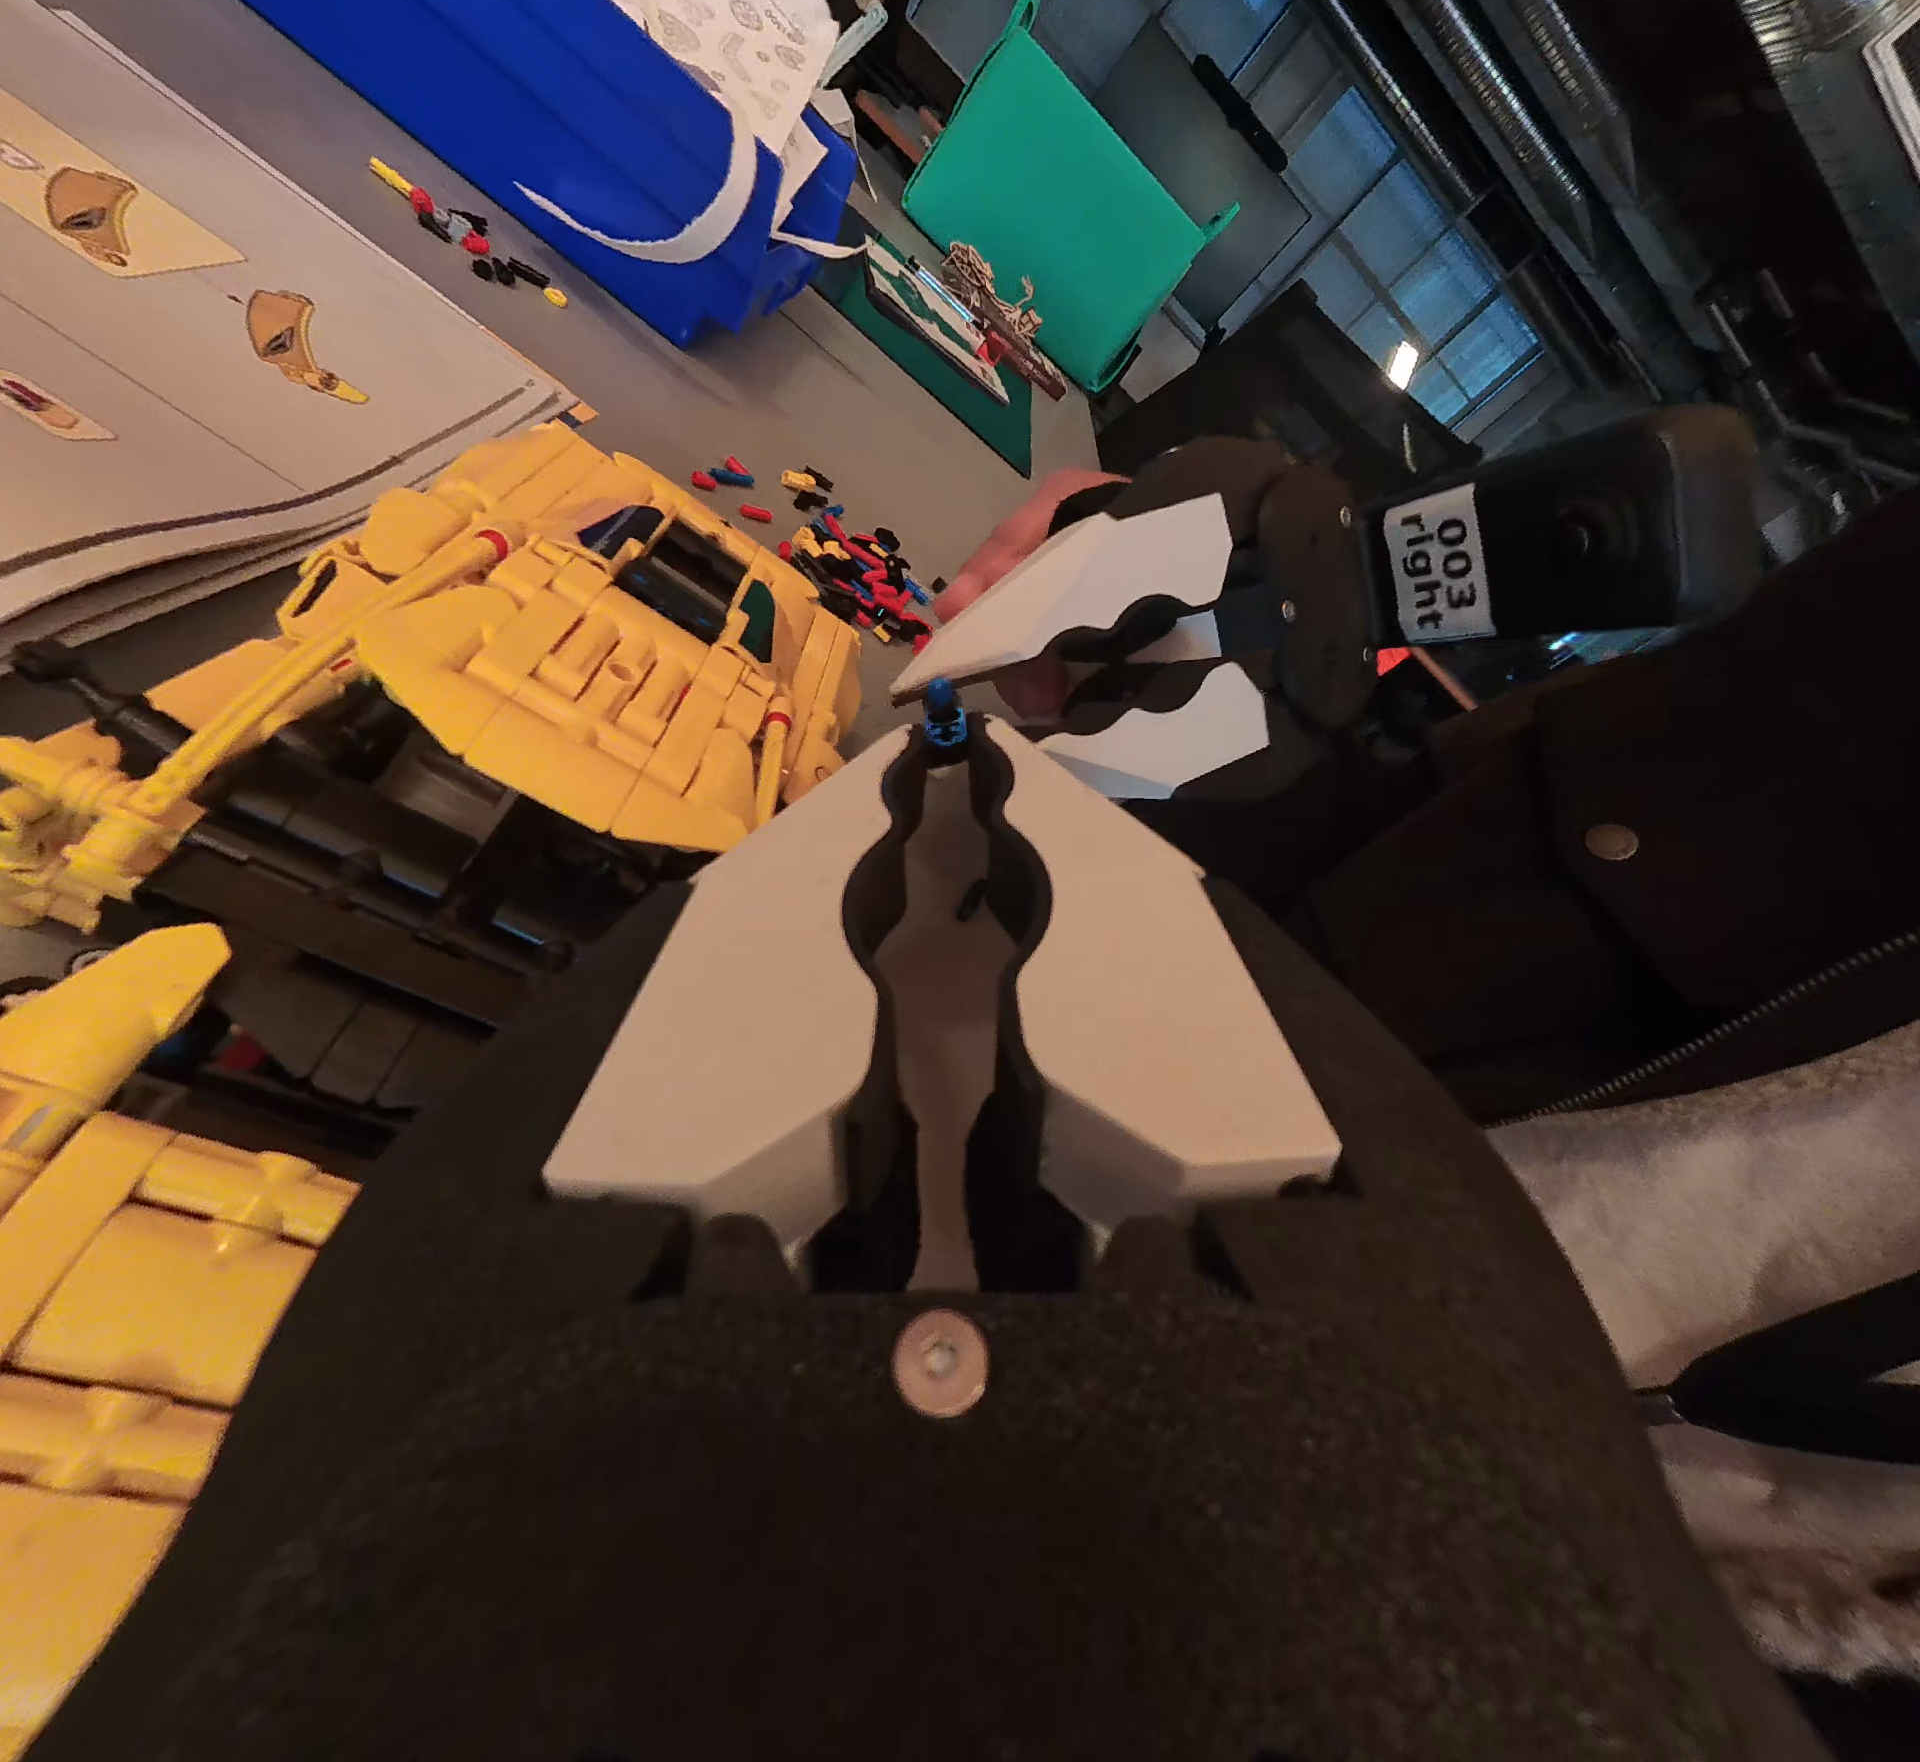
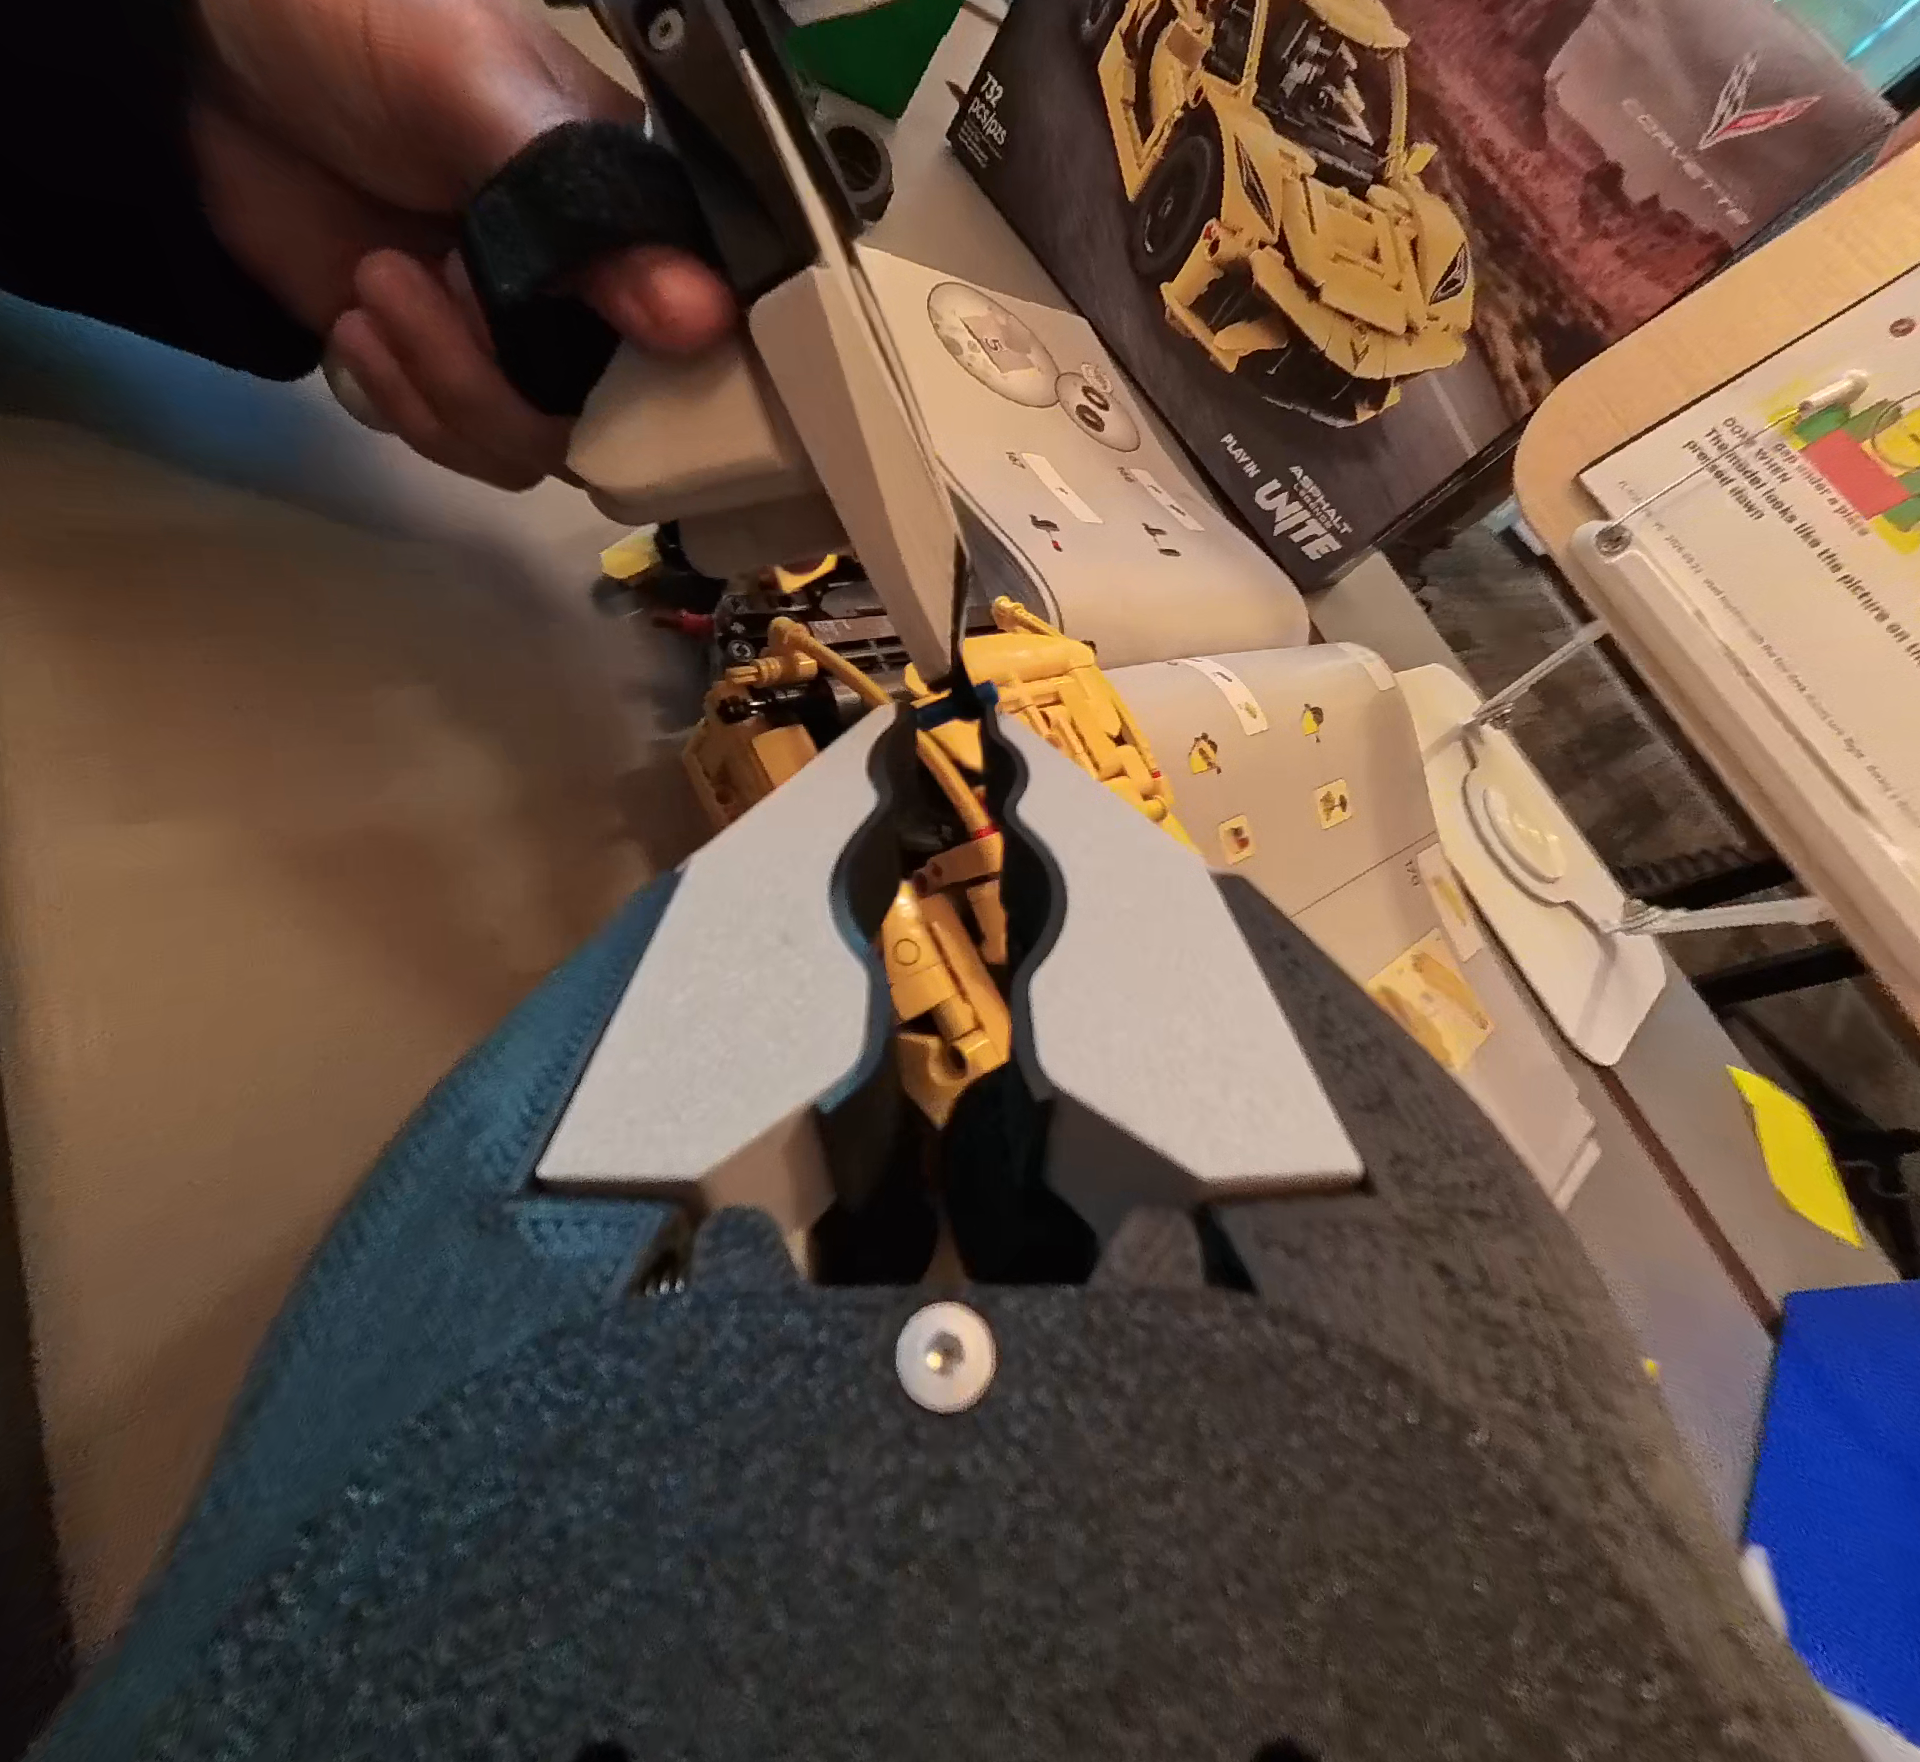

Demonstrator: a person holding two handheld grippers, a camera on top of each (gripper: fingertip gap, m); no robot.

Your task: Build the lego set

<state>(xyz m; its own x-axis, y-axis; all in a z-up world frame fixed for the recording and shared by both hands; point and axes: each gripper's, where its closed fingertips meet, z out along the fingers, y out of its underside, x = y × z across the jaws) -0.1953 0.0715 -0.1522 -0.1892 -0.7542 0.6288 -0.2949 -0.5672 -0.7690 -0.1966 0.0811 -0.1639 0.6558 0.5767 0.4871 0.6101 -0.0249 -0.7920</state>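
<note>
Left hand-held gripper (image 1: 943, 744) pinching a small blue pin (image 1: 943, 713); right hand-held gripper (image 2: 948, 733) nearly closed on it — only its view showing the glossy box (image 2: 1455, 185).

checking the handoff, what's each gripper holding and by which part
The left gripper pinches a small blue pin by its lower end, at the very fingertips. The right gripper meets the same pin; its own hold cannot be told.

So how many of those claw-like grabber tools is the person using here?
2. The left gripper pinches a small blue pin at its tips. The right gripper meets it tip to tip from the right, above the table, beside the yellow car model.
</note>
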